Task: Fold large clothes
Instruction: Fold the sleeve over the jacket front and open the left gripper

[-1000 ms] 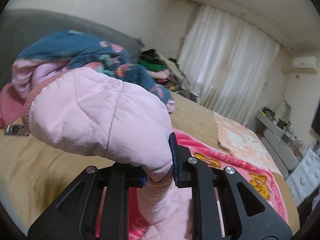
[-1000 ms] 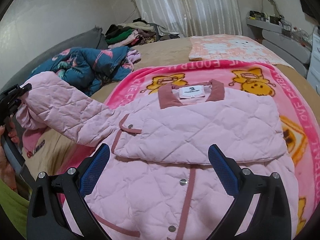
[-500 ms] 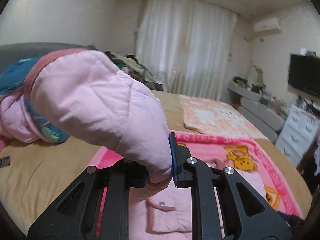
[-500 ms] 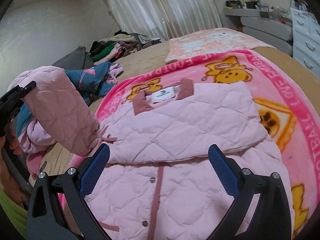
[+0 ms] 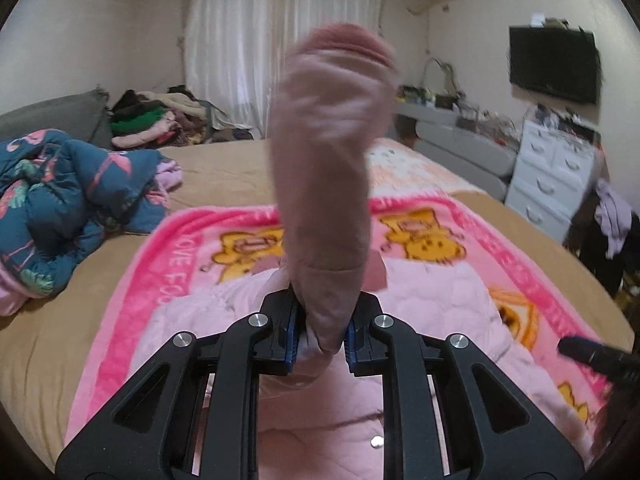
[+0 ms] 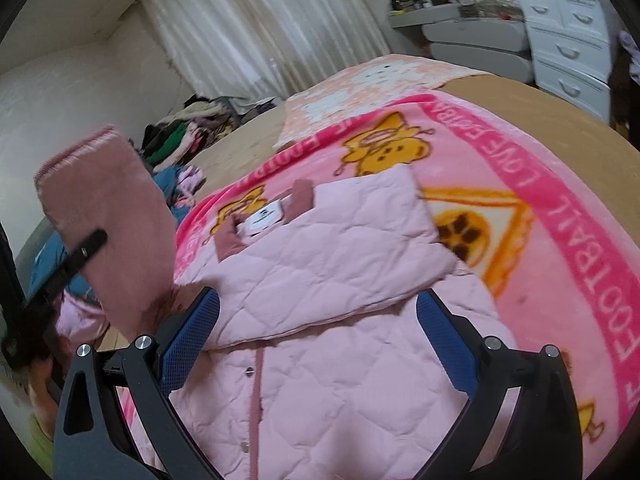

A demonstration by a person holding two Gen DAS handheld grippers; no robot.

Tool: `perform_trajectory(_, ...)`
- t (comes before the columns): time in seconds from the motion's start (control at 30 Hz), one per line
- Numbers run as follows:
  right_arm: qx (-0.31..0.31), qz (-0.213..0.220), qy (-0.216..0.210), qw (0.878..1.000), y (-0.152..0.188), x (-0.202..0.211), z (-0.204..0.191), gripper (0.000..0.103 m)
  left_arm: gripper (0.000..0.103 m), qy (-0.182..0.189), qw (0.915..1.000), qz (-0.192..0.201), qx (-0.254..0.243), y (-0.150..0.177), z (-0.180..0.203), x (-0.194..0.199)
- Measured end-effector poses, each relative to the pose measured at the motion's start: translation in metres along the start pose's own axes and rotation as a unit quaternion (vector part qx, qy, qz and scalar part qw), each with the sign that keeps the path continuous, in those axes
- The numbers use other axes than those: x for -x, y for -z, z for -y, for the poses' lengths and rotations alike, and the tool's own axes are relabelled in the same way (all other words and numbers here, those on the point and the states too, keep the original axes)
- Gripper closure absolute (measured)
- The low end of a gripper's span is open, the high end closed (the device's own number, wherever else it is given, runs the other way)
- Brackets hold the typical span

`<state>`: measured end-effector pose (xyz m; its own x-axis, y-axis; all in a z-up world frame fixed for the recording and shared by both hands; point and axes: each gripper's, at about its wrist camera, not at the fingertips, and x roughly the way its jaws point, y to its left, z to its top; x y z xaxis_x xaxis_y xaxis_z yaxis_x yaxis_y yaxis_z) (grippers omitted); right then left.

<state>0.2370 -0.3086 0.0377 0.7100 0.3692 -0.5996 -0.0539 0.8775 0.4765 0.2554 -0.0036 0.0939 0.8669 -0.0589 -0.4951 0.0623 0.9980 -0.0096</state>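
A pink quilted jacket (image 6: 332, 264) lies front-up on a pink cartoon blanket (image 6: 560, 216) on the bed, its right sleeve folded across the chest. My left gripper (image 5: 320, 334) is shut on the jacket's other sleeve (image 5: 326, 184), which stands up in front of the camera, blurred, cuff at the top. In the right wrist view that sleeve (image 6: 108, 224) stands upright at the left with the left gripper's finger (image 6: 86, 248) across it. My right gripper (image 6: 316, 340) is open and empty, hovering over the jacket's lower front.
A crumpled blue flamingo-print garment (image 5: 68, 192) lies at the bed's left. A clothes pile (image 5: 160, 120) sits by the curtain. A white dresser (image 5: 556, 176) and wall TV (image 5: 554, 64) stand at the right. A peach towel (image 6: 372, 84) lies on the bed's far side.
My left gripper has swung the held sleeve from the bed's left side up and over toward the jacket's middle. The right gripper stayed open and moved a little closer over the jacket.
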Motion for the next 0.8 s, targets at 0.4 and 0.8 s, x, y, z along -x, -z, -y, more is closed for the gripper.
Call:
perform_trajectory(0.4,-0.051,0.01,0.019,0.998,-0.002,0.01,0.043,0.005,0.09,0.006,0.9934,-0.085,-0.077,0.052,0.053,-0.045)
perform_trajectory(0.8,-0.062,-0.002,0.028,0.998,0.004,0.003,0.047,0.005,0.031,0.022,0.9724,-0.162,-0.166,0.103,0.093,-0.068)
